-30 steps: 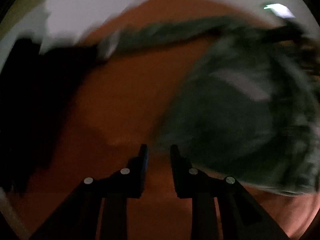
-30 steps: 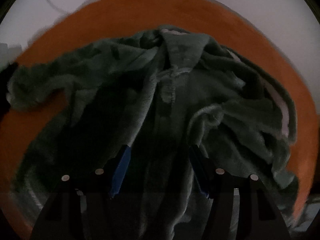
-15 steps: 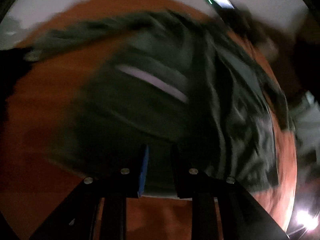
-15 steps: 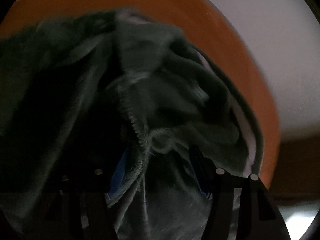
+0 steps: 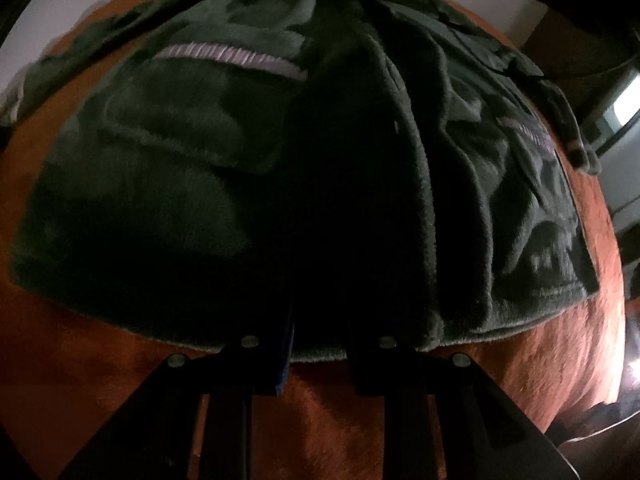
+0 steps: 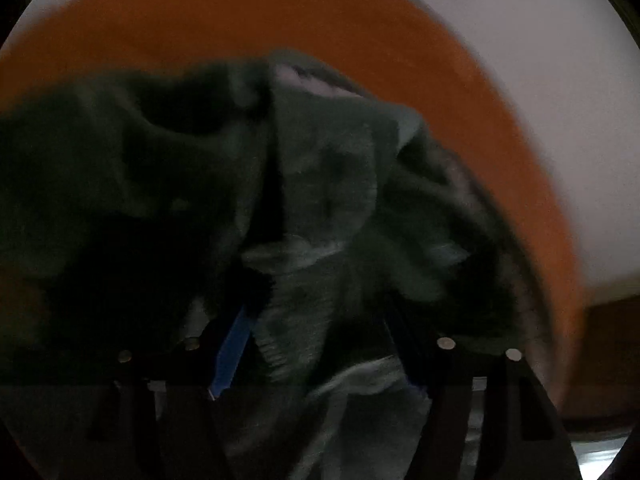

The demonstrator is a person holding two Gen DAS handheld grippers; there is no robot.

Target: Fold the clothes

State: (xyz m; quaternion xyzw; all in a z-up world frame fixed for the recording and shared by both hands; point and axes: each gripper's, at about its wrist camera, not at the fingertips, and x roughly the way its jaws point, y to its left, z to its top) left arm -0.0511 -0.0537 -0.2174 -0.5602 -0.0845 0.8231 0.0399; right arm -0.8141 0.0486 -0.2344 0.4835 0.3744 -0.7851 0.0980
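A dark green fleece jacket (image 5: pixel 200 168) lies spread on a round orange-brown table (image 5: pixel 100 352), with a pale lining strip (image 5: pixel 228 56) showing at a fold. My left gripper (image 5: pixel 320 304) sits at the jacket's near hem. Its jaws stand a narrow gap apart, with the hem edge lying across the tips, and I see no pinch. In the right wrist view the same jacket (image 6: pixel 328 168) is rumpled. My right gripper (image 6: pixel 320 312) is low in it with jaws wide, and loose cloth is bunched up between the fingers (image 6: pixel 234 344).
The table's bare orange top (image 6: pixel 280 12) curves round the far side of the jacket. Beyond its rim is a pale floor (image 6: pixel 560 100). A bright window or lamp (image 5: pixel 628 108) glows past the table's right edge, under a dark shape at the top right.
The left gripper swung from bare table onto the jacket's hem and came lower. The right gripper sank into the jacket, and cloth now bulges between its fingers. Neither gap visibly changed.
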